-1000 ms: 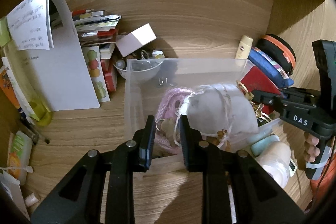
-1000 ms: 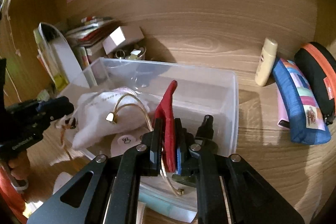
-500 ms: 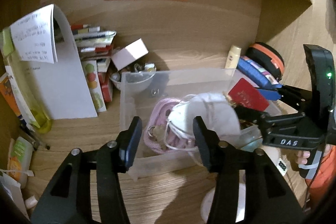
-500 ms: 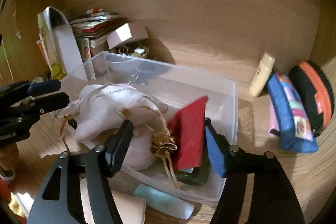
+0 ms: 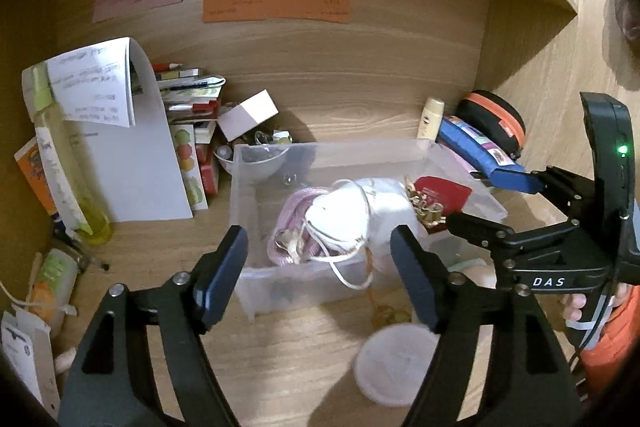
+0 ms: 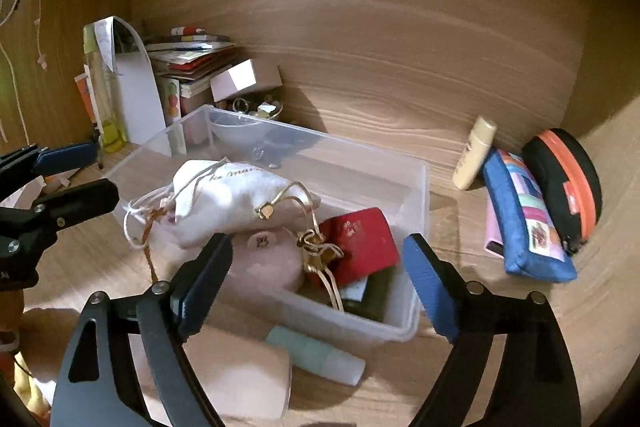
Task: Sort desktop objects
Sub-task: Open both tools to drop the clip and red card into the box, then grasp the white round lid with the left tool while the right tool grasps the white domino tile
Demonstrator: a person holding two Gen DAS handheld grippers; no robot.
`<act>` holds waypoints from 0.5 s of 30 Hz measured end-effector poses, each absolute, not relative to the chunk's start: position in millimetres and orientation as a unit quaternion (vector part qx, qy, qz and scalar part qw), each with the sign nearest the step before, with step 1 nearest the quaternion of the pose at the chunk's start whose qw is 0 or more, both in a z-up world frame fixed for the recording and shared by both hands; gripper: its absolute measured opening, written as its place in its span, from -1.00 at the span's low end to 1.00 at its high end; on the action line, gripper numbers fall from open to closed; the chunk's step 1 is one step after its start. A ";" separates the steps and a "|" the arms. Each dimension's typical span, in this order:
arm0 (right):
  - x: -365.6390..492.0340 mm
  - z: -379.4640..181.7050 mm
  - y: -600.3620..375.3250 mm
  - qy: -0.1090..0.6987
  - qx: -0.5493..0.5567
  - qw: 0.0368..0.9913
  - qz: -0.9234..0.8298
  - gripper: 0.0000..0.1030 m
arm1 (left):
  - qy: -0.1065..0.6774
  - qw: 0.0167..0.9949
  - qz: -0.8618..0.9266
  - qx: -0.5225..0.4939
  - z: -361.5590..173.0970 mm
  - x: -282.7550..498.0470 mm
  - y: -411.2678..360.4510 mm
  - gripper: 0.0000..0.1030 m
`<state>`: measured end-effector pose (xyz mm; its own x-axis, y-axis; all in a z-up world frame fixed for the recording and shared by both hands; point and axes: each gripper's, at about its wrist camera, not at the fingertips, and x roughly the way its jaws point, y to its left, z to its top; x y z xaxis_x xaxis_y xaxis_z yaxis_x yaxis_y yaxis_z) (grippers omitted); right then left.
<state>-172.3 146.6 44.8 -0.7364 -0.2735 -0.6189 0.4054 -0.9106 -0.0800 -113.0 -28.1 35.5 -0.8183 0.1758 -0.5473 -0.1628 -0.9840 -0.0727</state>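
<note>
A clear plastic bin [image 5: 256, 183] [image 6: 416, 179] stands on the wooden desk. In it lie a white drawstring pouch [image 5: 360, 211] [image 6: 228, 203], a pink cord [image 5: 292, 219], a red card holder [image 5: 440, 193] [image 6: 360, 243] with gold ties and a pale pink pouch [image 6: 268, 263]. My left gripper [image 5: 320, 267] is open and empty, above the bin's near edge. My right gripper [image 6: 316, 275] is open and empty, just in front of the bin; it also shows at the right in the left wrist view [image 5: 496, 203].
Stacked books [image 5: 188, 99], a white box [image 5: 248, 115], a bowl of trinkets [image 5: 256, 159] and a paper pad [image 5: 132, 155] stand back left. A cream tube [image 6: 476, 155], blue pencil case [image 6: 524, 215] and black-orange case [image 6: 564, 179] lie right. A round lid [image 5: 396, 363] and tubes [image 6: 316, 355] lie in front.
Both grippers opened and pulled back from the bin. The left let go of the white pouch, the right let go of the red card holder; both now lie in the bin.
</note>
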 end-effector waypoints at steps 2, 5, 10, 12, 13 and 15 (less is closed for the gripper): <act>-167.1 44.5 150.9 0.102 0.316 0.182 -0.926 0.72 | -0.013 0.090 0.953 -0.288 35.1 -108.3 -26.7 0.45; -158.4 42.9 157.3 0.103 0.318 0.178 -0.925 0.72 | -0.011 0.094 0.952 -0.290 32.9 -101.4 -22.8 0.45; -142.2 39.6 170.2 0.104 0.321 0.177 -0.925 0.72 | -0.009 0.092 0.949 -0.301 26.5 -94.5 -16.3 0.45; -136.2 38.3 175.4 0.105 0.323 0.175 -0.924 0.72 | -0.009 0.089 0.946 -0.312 22.5 -93.8 -15.0 0.45; -133.5 38.1 178.2 0.105 0.323 0.172 -0.924 0.72 | -0.009 0.088 0.945 -0.315 20.8 -93.1 -14.7 0.45; -128.1 37.8 183.9 0.107 0.323 0.168 -0.925 0.72 | -0.007 0.084 0.943 -0.321 17.9 -90.8 -13.8 0.45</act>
